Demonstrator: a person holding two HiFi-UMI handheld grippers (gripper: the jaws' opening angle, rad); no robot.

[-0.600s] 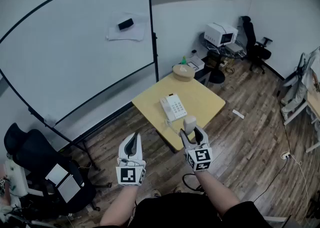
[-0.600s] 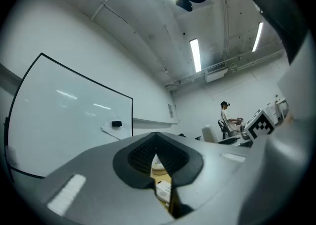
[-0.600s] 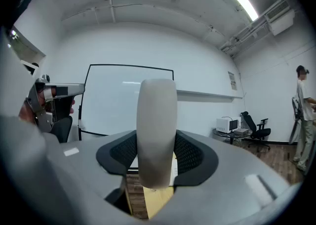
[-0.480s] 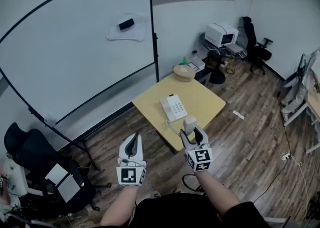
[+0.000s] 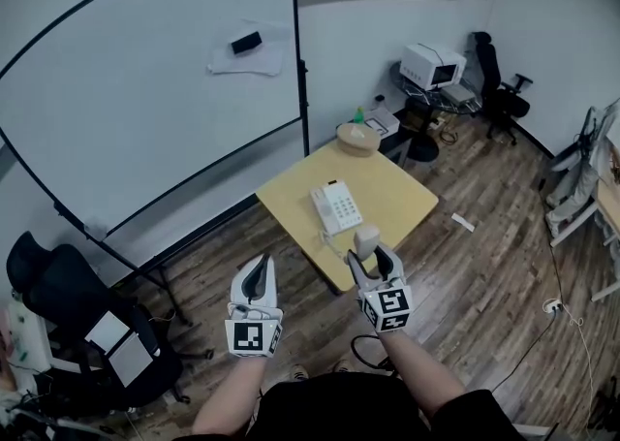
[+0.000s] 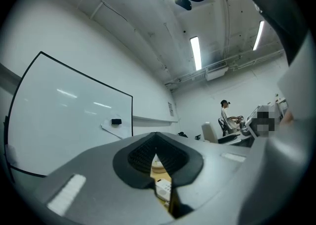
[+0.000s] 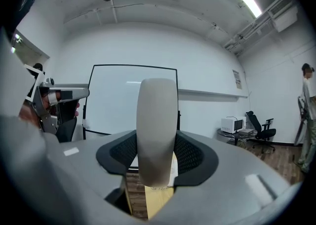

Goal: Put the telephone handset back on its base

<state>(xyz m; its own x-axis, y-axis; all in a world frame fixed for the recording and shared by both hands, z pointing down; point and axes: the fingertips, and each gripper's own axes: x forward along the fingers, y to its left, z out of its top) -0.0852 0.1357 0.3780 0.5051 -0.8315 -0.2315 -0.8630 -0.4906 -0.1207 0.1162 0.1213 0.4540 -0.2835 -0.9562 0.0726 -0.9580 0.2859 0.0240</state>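
A white telephone base with a keypad lies on a small yellow table. The pale grey handset stands upright between the jaws of my right gripper, which is shut on it, held in the air just in front of the table's near edge. In the right gripper view the handset fills the gap between the dark pads. My left gripper hangs to the left, off the table, shut and with nothing in it. Through the slit between its pads the left gripper view shows the base.
A large whiteboard stands behind and left of the table. A black chair is at the lower left. Beyond the table are a round wooden stool, a side table with a white appliance and an office chair. Wooden floor surrounds the table.
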